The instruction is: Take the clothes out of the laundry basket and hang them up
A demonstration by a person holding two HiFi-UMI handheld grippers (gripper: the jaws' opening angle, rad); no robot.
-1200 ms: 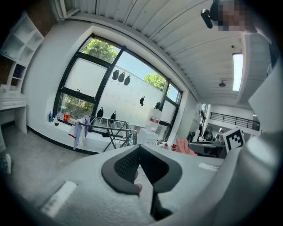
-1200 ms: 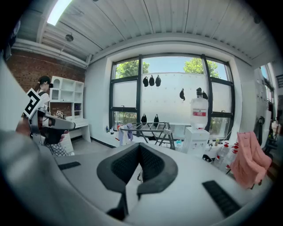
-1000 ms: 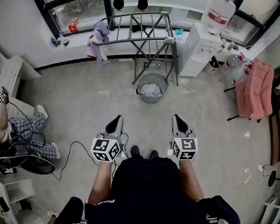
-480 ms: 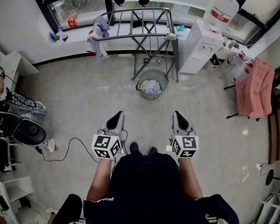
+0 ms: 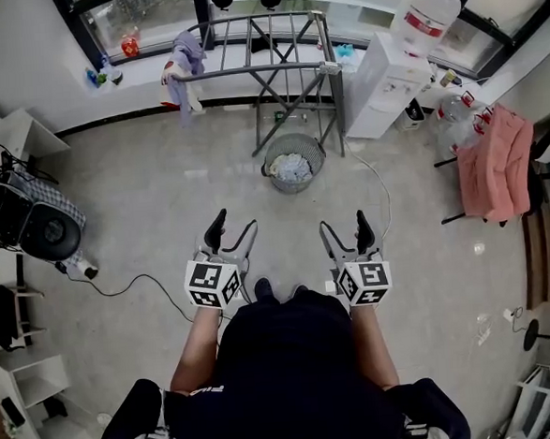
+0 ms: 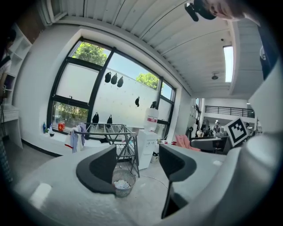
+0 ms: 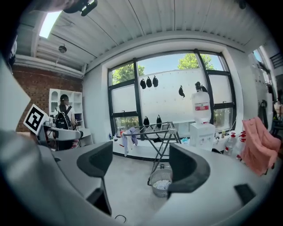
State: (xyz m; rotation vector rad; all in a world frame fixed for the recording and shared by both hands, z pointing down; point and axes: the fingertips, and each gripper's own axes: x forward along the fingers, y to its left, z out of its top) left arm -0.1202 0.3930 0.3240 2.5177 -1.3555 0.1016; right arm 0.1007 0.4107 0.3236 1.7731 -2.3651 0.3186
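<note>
Well ahead of both claws, across open floor point(image 5: 161, 203), the laundry basket point(image 5: 274, 174) stands at the foot of the drying rack point(image 5: 255, 70) with pale clothes point(image 5: 293, 168) heaped inside, so the task looks to be at its very start, with nothing picked yet. To the left, the left claw point(image 5: 236, 224) has just been opening, its jaws wide apart, empty and touching nothing; to the right, the right claw point(image 5: 343, 223) has likewise just been opening, released and empty. Next, by my reading, comes a walk up to the basket and one claw lowered onto the top garment.
</note>
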